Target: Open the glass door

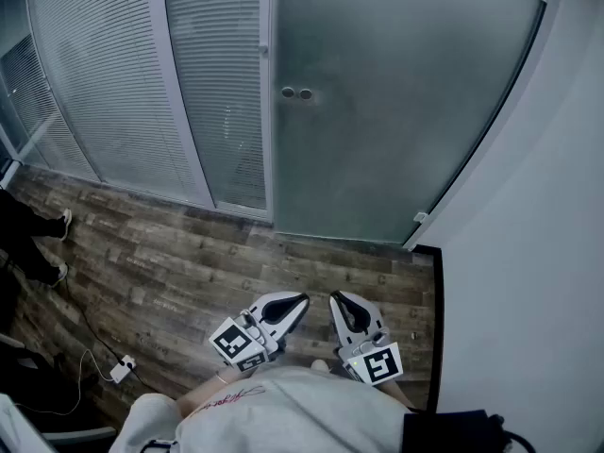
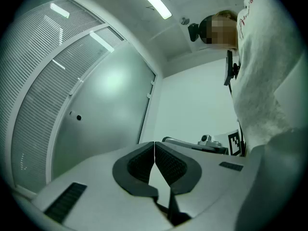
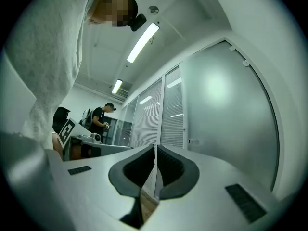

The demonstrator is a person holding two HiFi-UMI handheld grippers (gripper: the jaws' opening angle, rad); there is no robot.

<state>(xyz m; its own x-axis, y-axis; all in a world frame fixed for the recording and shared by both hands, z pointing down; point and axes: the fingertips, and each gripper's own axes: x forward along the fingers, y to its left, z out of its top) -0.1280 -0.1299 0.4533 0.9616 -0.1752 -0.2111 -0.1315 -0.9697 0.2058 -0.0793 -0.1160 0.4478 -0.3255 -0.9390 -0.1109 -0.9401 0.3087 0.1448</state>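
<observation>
The frosted glass door point(image 1: 396, 102) stands closed ahead of me, with a small round double knob point(image 1: 296, 93) near its left edge. My left gripper point(image 1: 300, 300) and right gripper point(image 1: 336, 298) are held side by side close to my body over the wooden floor, well short of the door. Both are shut with nothing between the pads. In the left gripper view the left gripper point(image 2: 154, 143) has its tips touching, and the door point(image 2: 110, 105) and knob point(image 2: 78, 117) lie to the left. In the right gripper view the right gripper point(image 3: 155, 147) is shut, with the door point(image 3: 221, 109) and knob point(image 3: 194, 141) to the right.
Glass panels with blinds point(image 1: 113, 83) adjoin the door on the left. A white wall point(image 1: 547, 253) runs along the right. A person's shoes point(image 1: 58, 225) and a white adapter with a cable point(image 1: 121, 370) are on the floor at left. Another person point(image 3: 100, 119) stands far off.
</observation>
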